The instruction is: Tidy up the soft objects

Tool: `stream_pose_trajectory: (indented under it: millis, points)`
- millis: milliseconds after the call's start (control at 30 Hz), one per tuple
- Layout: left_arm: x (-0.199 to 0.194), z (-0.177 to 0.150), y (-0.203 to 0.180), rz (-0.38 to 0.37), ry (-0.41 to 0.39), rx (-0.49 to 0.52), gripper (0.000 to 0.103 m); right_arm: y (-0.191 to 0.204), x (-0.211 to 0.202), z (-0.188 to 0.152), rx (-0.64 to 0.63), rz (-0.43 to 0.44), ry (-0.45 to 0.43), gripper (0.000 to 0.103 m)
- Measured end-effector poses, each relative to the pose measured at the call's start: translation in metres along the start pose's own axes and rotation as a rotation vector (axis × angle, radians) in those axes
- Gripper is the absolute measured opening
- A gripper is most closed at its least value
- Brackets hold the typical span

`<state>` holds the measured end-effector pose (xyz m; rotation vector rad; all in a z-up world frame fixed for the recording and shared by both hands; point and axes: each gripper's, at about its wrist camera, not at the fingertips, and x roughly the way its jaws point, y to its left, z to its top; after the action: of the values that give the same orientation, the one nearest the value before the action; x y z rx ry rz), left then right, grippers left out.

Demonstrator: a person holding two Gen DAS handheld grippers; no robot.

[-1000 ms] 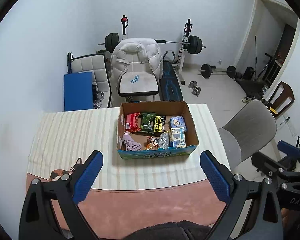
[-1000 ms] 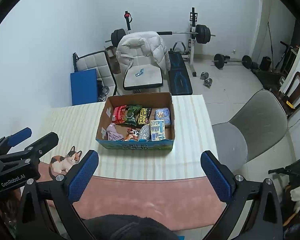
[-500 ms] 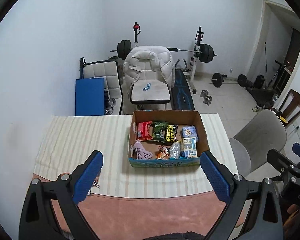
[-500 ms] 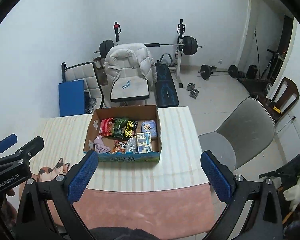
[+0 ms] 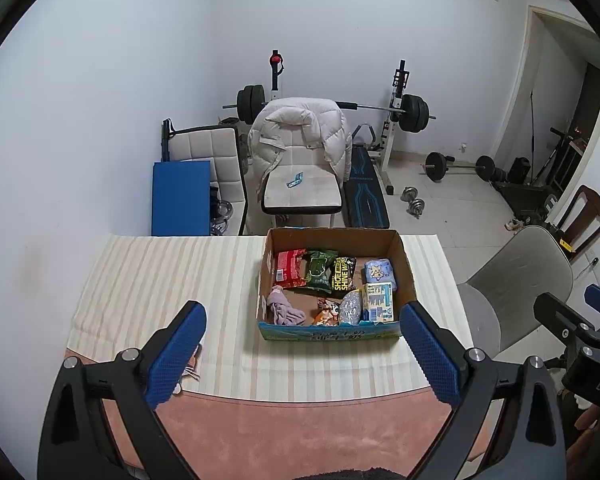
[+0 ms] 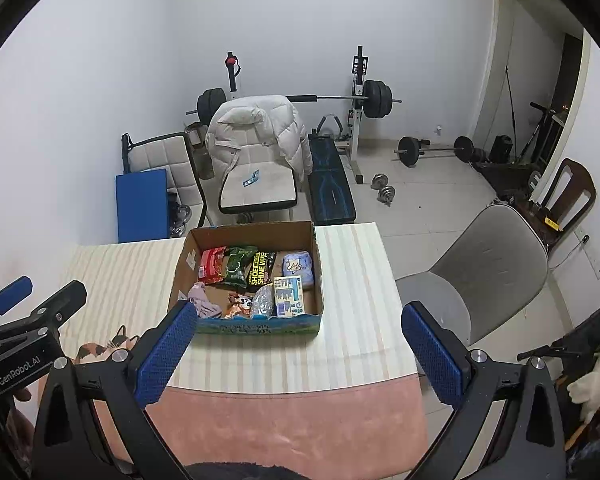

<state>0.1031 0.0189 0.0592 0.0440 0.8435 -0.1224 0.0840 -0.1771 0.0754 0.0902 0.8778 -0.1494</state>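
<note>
Cardboard box [image 5: 332, 330] of soft goods sits on the striped cloth [image 5: 172, 280] over the table's far right part, open-topped; inside lie a red packet [image 5: 289, 268], a green packet [image 5: 319, 270] and a black shoe-wipe pack [image 5: 343, 273] along the back, a pale blue pouch [image 5: 378, 270] at the back right, a mauve cloth [image 5: 282, 310] at the front left, an orange packet [image 5: 326, 312], a silver bag [image 5: 350, 308] and a yellow-blue carton [image 5: 378, 302] along the front; left gripper [image 5: 304, 354] hangs above the pink mat [image 5: 300, 432], blue pads spread wide, nothing between them; right gripper [image 6: 300, 350] likewise gapes empty, its left pad in front of the box's near corner in its own view; compared with a second ago, both cameras have lifted and tilted, so the box sits lower in the left view and more wall shows; a cat picture [image 6: 108, 346] peeks out at the mat's left edge; beyond the table stand a white jacket [image 5: 300, 128] over a chair, a barbell rack [image 5: 400, 108] and a grey chair [image 5: 516, 276]
</note>
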Motion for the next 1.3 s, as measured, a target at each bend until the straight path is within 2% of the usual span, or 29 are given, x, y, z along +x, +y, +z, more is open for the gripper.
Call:
stream_pose_trajectory:
  millis: [1300]
  points:
    - [-0.002, 0.002, -0.001, 0.032, -0.021, -0.017, 0.1, -0.002, 0.008, 0.012, -0.021, 0.006, -0.011, 0.103]
